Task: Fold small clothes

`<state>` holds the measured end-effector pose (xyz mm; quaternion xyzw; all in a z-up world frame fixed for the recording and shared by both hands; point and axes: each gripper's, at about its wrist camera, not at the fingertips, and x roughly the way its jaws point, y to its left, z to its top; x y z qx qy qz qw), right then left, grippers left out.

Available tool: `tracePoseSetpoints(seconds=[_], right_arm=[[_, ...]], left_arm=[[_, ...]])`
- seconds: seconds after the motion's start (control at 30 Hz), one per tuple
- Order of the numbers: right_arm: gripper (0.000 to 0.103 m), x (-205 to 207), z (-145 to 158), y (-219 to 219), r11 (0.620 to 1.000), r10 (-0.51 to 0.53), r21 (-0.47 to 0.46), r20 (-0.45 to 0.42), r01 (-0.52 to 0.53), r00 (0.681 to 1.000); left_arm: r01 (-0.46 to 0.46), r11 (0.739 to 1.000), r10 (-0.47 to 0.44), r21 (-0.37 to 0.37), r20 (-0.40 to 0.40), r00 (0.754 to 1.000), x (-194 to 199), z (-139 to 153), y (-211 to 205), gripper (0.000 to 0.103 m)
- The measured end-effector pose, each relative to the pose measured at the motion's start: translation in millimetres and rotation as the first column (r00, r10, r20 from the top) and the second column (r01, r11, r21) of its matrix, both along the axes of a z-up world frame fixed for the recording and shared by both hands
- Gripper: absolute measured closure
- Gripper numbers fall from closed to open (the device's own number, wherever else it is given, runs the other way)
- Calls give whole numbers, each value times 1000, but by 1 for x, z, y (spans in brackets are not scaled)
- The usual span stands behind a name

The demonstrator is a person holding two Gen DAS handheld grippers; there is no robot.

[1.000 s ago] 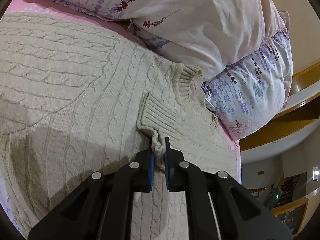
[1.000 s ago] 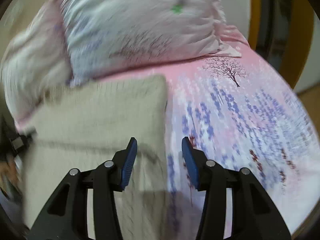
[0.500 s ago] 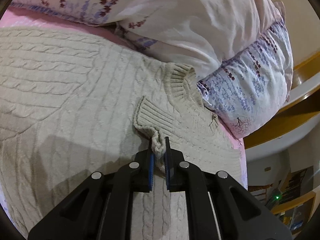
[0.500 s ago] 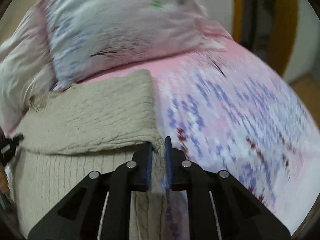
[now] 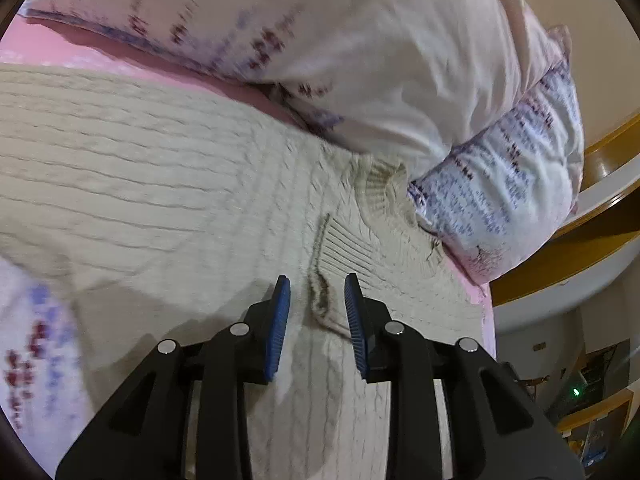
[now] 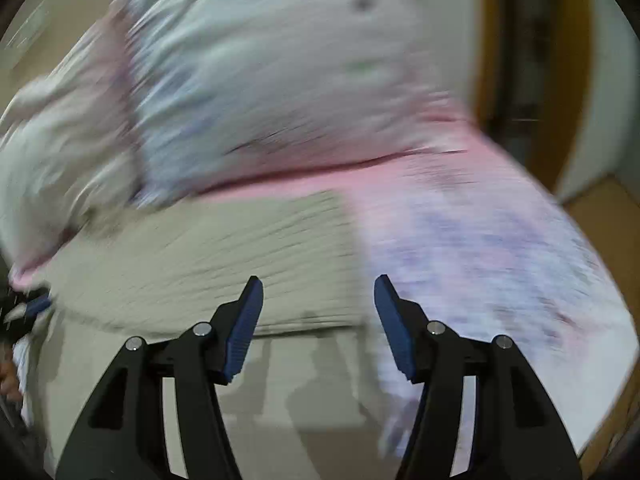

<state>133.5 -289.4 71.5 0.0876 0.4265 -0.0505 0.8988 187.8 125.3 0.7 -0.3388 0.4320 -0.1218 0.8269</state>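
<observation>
A cream cable-knit sweater [image 5: 168,200] lies flat on the pink bed, with its ribbed collar [image 5: 380,180] near the pillows. Its ribbed sleeve cuff [image 5: 336,256] lies folded over the body. My left gripper [image 5: 318,292] is open, its blue pads on either side of the cuff's bunched end without pinching it. In the blurred right wrist view, the sweater [image 6: 208,248] shows a folded edge across it. My right gripper [image 6: 318,292] is open wide and empty just above that fold, near the sweater's right edge.
Two floral pillows [image 5: 360,48] press against the sweater's collar side. The pink floral bedsheet [image 6: 480,232] spreads to the right of the sweater. A wooden bed frame [image 5: 600,152] and the room floor lie beyond the bed's edge.
Both grippers have opened. The left one let go of the sleeve cuff, which now lies on the sweater. The right one released the sweater's folded edge and is moving fast.
</observation>
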Motion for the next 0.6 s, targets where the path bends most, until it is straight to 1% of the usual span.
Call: tracePoseSetpoints(seconds=[0.03,0.1,0.13,0.2,0.23,0.27,0.3,0.33,0.37,0.4,0.47,0.53,0.57,0.6], right_arm=[[45,11,-6,16,998,57,0,-23,-57,998],[44,27,-17,37,994,104,-35,-64,-107,992],[38,35,-25,46,992,113,-46,-91,-117,989],[31,47,-42,52,992,117,-30,-160,-123,980],[27,50,-48,53,993,111,-21,-175,-117,978],[25,48,-47,54,993,113,-18,-157,-118,981],[21,46,-48,55,993,118,-2,-161,-120,980],[19,44,-47,53,993,118,25,-156,-116,981],[18,41,-46,52,993,117,43,-147,-112,982],[18,38,-47,52,992,116,58,-143,-108,983],[18,33,-46,49,991,116,79,-136,-106,984],[18,30,-45,47,990,114,99,-131,-102,985],[17,29,-44,47,989,114,108,-130,-100,985],[17,31,-43,47,988,114,115,-127,-100,985]], left_arm=[[-7,1000,7,-3,5,1000,-5,3,7,75],[-34,999,34,-7,13,999,-19,10,27,75],[-53,999,53,-9,13,999,-26,12,38,75],[-111,993,111,-26,2,994,-40,14,68,68],[-147,988,147,-41,-5,989,-48,14,84,63],[-186,981,186,-50,-11,982,-55,14,99,63],[-233,971,232,-56,-17,973,-62,13,118,63],[-268,962,268,-57,-18,963,-67,13,133,63],[-306,950,305,-54,-23,952,-71,13,145,63],[-358,932,356,-56,-35,934,-77,11,160,63],[-420,904,417,-84,-57,907,-83,7,179,63],[-504,857,495,-108,-98,863,-89,1,199,63],[-531,838,520,-123,-114,847,-92,-2,205,63],[-573,808,556,-139,-141,819,-96,-7,213,63]])
